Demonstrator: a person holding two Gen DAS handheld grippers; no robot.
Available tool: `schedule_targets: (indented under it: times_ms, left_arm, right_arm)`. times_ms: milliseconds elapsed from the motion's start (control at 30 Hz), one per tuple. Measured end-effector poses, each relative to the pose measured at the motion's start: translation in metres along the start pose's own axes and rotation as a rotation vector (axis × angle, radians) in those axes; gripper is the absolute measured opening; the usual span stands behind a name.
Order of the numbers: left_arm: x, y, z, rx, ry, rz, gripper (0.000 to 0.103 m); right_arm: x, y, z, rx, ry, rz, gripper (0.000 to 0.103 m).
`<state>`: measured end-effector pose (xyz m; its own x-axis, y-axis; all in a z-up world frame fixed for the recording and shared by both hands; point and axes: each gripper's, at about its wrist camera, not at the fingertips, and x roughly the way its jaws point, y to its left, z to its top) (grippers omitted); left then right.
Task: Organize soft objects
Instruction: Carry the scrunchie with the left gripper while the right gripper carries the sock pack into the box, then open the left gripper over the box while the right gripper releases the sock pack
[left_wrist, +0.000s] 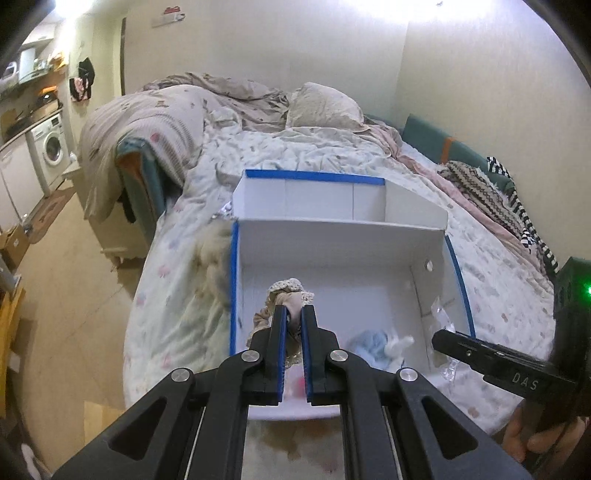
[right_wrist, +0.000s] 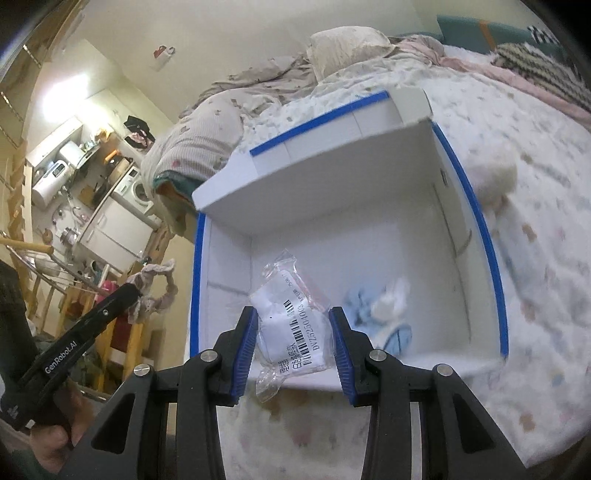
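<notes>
Left gripper (left_wrist: 293, 314), jaws pressed together on a beige lace-edged scrunchie (left_wrist: 286, 295), which bunches out above and to the left of the fingertips; the fabric hangs clear of any surface, so the pinch alone carries it. Right gripper (right_wrist: 293, 317), jaws partly apart and clamped on a clear plastic packet (right_wrist: 291, 325) with a barcode label, the packet filling the gap between the blue pads and crumpling past them at both ends (a soft, slippery item, gripped across its width, probably to keep it from sliding out).

Just beyond both sets of fingertips lies an open white box (left_wrist: 428, 243) with blue-taped edges, resting on the bed (left_wrist: 173, 295). On its floor, ahead and to the right of each gripper's jaws, sits a pale blue and white soft item (right_wrist: 384, 314). The box appears to be the collecting place, and both held items hang over its near part.

Both grippers point steeply downward toward the box floor, side by side, each visible at the edge of the other's view; a hand (right_wrist: 55, 435) wraps the left handle.

Farther off, a rumpled quilt and a pillow (left_wrist: 325, 107) lie against the wall.
</notes>
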<state>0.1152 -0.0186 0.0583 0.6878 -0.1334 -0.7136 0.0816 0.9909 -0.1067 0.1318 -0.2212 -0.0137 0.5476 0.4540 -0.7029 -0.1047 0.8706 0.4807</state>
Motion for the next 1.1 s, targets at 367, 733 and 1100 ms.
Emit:
schedule_targets:
  times_ms: [367, 733, 1100]
  left_arm:
    - [0.084, -0.016, -0.015, 0.067, 0.108, 0.009, 0.007]
    - [0.121, -0.019, -0.036, 0.049, 0.238, 0.014, 0.007]
    - [0.133, -0.025, -0.050, 0.082, 0.303, 0.045, 0.009]
  right_arm:
    - [0.052, -0.021, 0.006, 0.051, 0.075, -0.018, 0.042]
    - [0.077, -0.024, -0.003, 0.021, 0.152, -0.056, 0.042]
    - [0.087, -0.031, -0.007, 0.040, 0.201, -0.063, 0.042]
